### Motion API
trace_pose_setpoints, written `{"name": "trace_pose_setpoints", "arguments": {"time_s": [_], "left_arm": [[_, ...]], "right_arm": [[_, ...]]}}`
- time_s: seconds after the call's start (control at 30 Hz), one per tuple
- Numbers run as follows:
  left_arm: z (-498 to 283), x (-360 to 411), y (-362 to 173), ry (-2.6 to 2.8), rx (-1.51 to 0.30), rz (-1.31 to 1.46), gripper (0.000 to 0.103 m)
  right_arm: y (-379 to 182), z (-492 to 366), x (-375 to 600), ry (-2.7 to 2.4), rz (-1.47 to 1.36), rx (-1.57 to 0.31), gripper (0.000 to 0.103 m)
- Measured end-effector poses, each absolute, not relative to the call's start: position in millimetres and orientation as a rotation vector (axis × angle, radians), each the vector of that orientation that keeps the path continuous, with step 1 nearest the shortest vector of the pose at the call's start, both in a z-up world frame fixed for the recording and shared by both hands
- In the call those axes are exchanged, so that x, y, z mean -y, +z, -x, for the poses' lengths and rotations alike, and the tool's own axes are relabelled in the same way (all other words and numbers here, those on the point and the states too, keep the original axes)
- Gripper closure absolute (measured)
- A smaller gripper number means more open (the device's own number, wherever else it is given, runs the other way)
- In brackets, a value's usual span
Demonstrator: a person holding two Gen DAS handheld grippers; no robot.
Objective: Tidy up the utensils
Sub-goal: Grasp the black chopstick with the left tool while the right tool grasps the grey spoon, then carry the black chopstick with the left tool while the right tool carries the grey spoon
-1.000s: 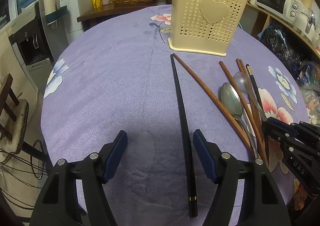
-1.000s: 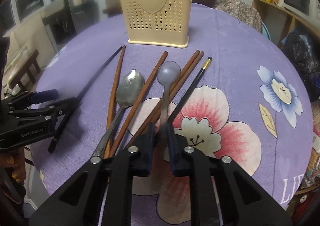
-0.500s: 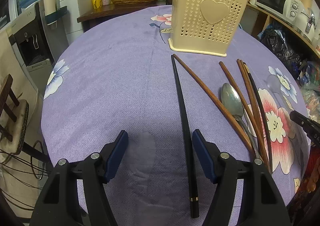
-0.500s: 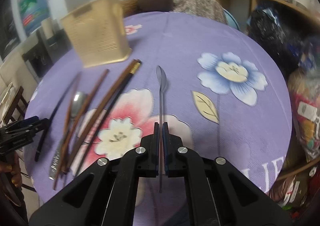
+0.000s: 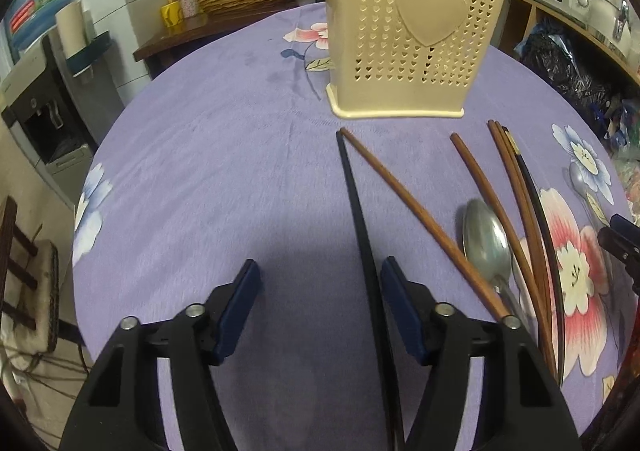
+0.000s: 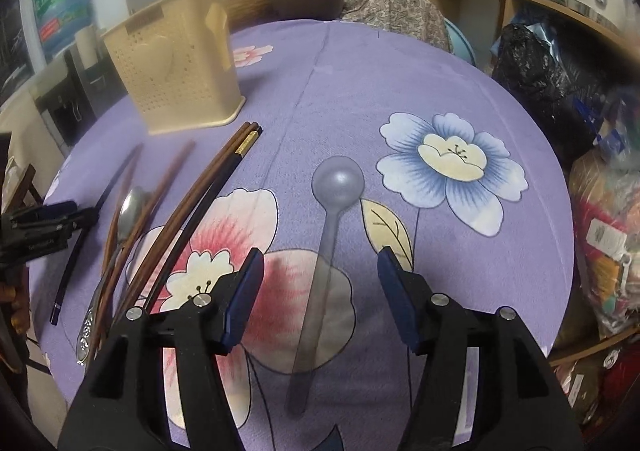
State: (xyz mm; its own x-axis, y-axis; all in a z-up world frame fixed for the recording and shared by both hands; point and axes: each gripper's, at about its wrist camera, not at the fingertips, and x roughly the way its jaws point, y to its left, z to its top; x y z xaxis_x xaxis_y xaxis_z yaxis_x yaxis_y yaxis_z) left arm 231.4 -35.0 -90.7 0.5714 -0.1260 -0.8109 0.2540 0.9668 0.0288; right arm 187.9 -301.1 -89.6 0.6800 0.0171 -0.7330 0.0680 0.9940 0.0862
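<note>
1. The table (image 5: 224,155), under a purple flowered cloth, filled the middle of both views.
2. The holder (image 5: 412,31), cream plastic with a heart on its face, stood upright at the top centre of the left view and at the upper left of the right view (image 6: 172,67).
3. The left gripper (image 5: 318,287) sat at the bottom centre of its view, jaws apart and closing. The black chopstick (image 5: 356,211) ran up between them, close by the right pad; no pad pressed on it.
4. The right gripper (image 6: 320,283) sat at the bottom centre of its view, jaws apart and opening. The clear spoon (image 6: 334,207) lay flat on the cloth between them, touched by neither pad, bowl toward the top of the frame.
5. Brown chopsticks (image 5: 416,211) fanned out at the right of the left view, below the holder.
6. The metal spoon (image 5: 486,239) lay among them, bowl upward in the frame.
</note>
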Motion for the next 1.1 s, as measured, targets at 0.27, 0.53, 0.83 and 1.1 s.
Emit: {"name": "trace_pose_setpoints", "arguments": {"time_s": [0.27,0.53,0.83,1.1], "left_arm": [[-276.0,47.4,-85.8,-0.243,-0.983,-0.163,0.075],[-299.6,58.3,-84.2,-0.220,-1.002,-0.164,0.095],[-302.4,56.9,-83.6,-0.217,-0.996,-0.116,0.096],[-270.8,44.7,-27.1,-0.272,-0.837,-0.048,0.096]], "right_arm": [[-94.2,-228.3,307.5,-0.028,-0.102,-0.898,0.051],[-92.2,-250.9,307.9,-0.060,-0.075,-0.918,0.068],[-92.8,-256.2,307.2,-0.048,-0.075,-0.905,0.069],[-52.4,-237.7,310.1,0.054,-0.151,-0.793,0.094]]}}
